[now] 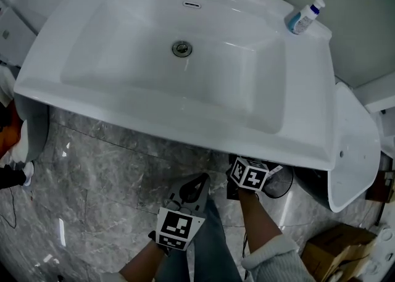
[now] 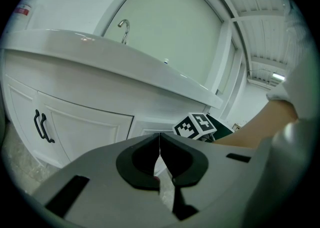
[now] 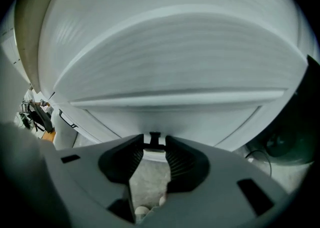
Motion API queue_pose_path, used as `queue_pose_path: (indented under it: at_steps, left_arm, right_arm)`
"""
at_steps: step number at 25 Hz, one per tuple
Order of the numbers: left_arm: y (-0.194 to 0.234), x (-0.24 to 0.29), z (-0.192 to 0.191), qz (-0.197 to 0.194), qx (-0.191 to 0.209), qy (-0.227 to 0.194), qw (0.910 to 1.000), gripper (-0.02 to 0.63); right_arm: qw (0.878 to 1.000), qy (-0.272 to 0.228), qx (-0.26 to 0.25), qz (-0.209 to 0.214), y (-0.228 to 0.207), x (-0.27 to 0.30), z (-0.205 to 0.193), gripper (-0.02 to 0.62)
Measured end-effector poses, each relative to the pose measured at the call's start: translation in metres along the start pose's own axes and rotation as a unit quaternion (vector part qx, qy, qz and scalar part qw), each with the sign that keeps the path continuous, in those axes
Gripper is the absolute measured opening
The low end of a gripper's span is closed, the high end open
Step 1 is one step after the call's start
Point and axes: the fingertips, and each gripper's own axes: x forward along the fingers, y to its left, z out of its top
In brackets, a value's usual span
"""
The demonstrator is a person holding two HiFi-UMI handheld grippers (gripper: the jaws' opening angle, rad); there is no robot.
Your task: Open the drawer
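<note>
Evidently your right gripper point(image 3: 154, 145) gaped astride the handle point(image 3: 154, 137) of the drawer point(image 3: 180, 117), whose front ran crosswise. Your left gripper point(image 2: 159, 142) was pinched together, empty.

**White drawer pushed in under the basin**

The drawer point(image 3: 172, 117) sits directly below the basin point(image 3: 170, 37), tucked back under its overhanging rim. The front is a plain white panel with a shallow recessed frame, and it stands upright. A small dark handle point(image 3: 154, 139) sticks out at the middle of the front, near its lower edge. The drawer looks shut, with the front lying back against the cabinet below the basin. From above, the basin hides it completely.
</note>
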Motion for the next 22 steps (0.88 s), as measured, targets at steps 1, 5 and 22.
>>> queue_pose_path:
  at_steps: [1,5,22]
  left_arm:
    - [-0.001,0.000,0.000,-0.001,0.000,0.000,1.0000,0.018]
    - [-0.006,-0.001,-0.001,-0.005,0.002,0.000,1.0000,0.018]
    - [-0.018,-0.004,-0.009,-0.009,0.003,0.008,0.9999,0.018]
  right_arm:
    - [1.000,0.001,-0.009,0.005,0.001,-0.001,0.000,0.143]
    - [0.997,0.008,-0.073,0.015,0.005,-0.006,-0.002,0.140]
    - [0.973,0.032,-0.220,0.069,0.022,-0.026,-0.029,0.107]
